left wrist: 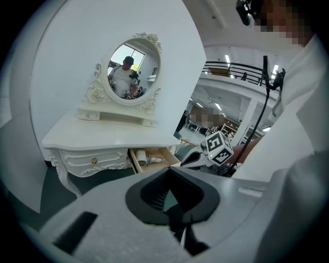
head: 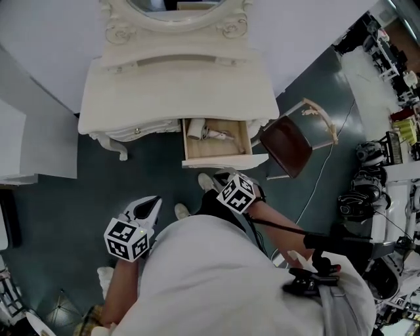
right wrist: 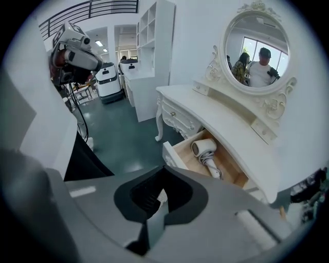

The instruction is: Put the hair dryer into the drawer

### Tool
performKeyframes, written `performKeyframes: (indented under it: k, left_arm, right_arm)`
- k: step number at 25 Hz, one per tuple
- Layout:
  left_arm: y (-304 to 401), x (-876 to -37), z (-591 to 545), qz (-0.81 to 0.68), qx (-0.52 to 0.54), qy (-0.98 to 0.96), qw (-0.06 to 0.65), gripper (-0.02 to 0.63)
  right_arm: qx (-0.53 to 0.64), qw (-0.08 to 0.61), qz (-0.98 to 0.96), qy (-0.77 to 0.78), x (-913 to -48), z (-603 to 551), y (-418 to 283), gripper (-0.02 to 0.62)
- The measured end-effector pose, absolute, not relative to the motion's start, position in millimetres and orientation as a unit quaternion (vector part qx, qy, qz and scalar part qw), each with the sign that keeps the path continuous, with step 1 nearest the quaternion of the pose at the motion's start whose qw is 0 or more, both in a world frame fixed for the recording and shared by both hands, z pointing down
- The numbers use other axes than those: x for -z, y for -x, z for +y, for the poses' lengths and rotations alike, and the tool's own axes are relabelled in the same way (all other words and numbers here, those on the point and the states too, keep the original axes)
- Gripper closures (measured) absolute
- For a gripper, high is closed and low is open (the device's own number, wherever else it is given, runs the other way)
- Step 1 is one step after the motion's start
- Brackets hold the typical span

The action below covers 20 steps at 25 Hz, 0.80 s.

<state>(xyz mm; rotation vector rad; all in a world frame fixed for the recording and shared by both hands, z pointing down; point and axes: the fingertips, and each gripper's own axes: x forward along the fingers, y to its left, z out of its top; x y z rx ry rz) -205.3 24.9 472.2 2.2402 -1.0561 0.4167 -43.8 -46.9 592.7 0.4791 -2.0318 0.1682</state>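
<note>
A white hair dryer (head: pixel 203 132) lies with its cord inside the open wooden drawer (head: pixel 216 159) of the white dressing table (head: pixel 177 79). It also shows in the left gripper view, hair dryer (left wrist: pixel 143 160), and in the right gripper view, hair dryer (right wrist: pixel 205 149), in the drawer (right wrist: pixel 172 155). My right gripper (head: pixel 220 178) is shut and empty, just in front of the drawer's front panel. My left gripper (head: pixel 151 203) is shut and empty too, lower left over the dark floor. Both sets of jaws meet at their tips: left gripper (left wrist: pixel 177 226), right gripper (right wrist: pixel 153 226).
A chair with a brown seat (head: pixel 287 144) stands right of the drawer. An oval mirror (head: pixel 176 6) tops the table. A thin cable (head: pixel 320 177) runs over the floor toward machines (head: pixel 377 197) at the right. A white cabinet (head: pixel 26 144) stands at the left.
</note>
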Motion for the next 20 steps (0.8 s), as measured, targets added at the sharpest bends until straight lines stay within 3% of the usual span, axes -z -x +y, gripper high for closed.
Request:
performKeyframes:
  k: [20]
  left_arm:
    - [187.7,-477.2,38.5,-0.36,-0.176,-0.865,0.303,0.604]
  right_arm:
    - [-0.074,0.469,-0.852,-0.22,-571.9,-12.9,45.2,0.595]
